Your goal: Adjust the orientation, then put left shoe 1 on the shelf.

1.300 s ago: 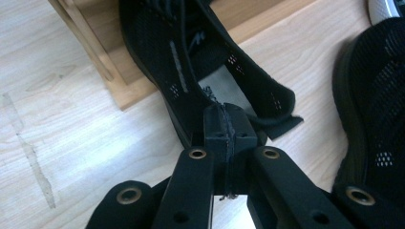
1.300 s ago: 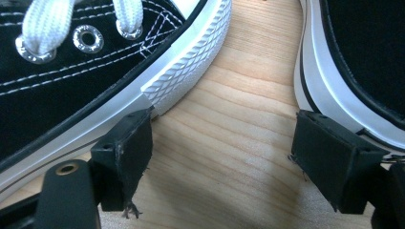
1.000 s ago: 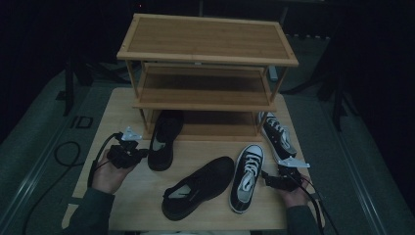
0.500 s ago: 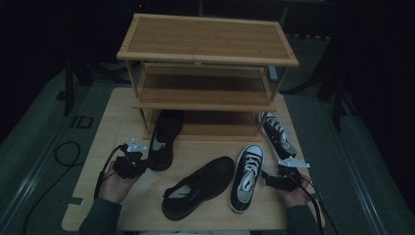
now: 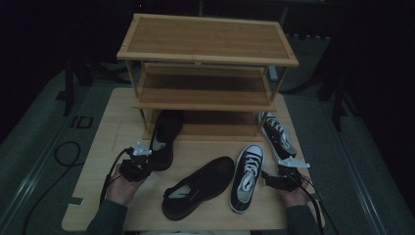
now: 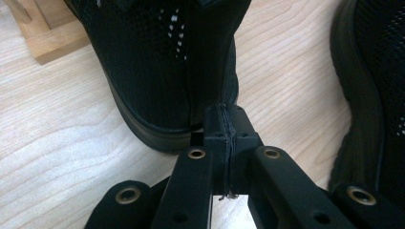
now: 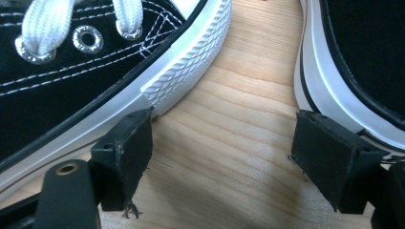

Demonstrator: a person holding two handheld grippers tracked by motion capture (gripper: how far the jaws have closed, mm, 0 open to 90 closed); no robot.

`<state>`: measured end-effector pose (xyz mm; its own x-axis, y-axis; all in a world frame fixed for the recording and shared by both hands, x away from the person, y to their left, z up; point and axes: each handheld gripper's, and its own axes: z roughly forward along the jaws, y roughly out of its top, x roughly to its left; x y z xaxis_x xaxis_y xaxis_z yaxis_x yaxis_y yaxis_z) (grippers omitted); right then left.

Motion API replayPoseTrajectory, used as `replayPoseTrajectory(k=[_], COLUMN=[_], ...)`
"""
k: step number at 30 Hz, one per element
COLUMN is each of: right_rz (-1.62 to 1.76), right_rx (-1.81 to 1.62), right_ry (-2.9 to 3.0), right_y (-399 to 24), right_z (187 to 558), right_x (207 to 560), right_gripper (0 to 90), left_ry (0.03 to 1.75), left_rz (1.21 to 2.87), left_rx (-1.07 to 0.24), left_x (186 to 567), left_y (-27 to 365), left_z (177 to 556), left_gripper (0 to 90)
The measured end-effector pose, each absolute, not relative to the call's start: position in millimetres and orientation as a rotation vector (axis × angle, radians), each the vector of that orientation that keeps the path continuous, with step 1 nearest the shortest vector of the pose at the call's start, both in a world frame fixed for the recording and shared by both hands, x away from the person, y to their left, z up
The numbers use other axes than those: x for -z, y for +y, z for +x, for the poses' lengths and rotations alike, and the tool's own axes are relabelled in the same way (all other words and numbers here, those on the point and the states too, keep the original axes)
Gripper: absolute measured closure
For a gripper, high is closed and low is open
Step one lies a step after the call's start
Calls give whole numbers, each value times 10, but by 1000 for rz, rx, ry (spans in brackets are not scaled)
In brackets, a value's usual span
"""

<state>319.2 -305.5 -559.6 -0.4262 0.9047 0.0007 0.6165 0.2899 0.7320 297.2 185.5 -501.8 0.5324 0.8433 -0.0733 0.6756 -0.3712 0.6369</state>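
A black mesh shoe lies on the wooden desk toward its left edge, toe tucked under the lowest shelf of a bamboo shoe rack and so partly hidden, heel pointing at the near edge. The left gripper sits right at that heel; in the left gripper view the jaws are pressed flat together with nothing visible between them, their tips against or just short of the shoe's back seam, and whether they pinch any fabric cannot be made out. The shoe's twin, a second black shoe, lies slantwise near the middle of the desk's near edge, its rim cut off at the right border of the left gripper view. Beside it, a black-and-white canvas sneaker with white laces points toward the rack. The right gripper rests low on the desk near the right part of the near edge, jaws spread wide with bare wood between them; in the right gripper view one pad sits at the ribbed white sole of that sneaker, the other close to the white sole of another sneaker, which lies by the rack's right leg near the desk's right edge. The room around the desk is dark, and the person's hands and sleeves are cropped at the bottom of the high view.
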Motion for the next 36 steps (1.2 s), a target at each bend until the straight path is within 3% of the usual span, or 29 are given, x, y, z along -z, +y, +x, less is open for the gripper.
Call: replayPoseTrajectory(k=[36], right_rz=[1363], right_rx=[-935], right_ry=[2148], right_y=[-3055], right_z=[3192], right_x=[5596], right_gripper=[217], left_ry=[1265], left_rz=[2138], left_rx=[-416], left_x=[4946], left_y=[1852], left_z=[3203], left_gripper=[892])
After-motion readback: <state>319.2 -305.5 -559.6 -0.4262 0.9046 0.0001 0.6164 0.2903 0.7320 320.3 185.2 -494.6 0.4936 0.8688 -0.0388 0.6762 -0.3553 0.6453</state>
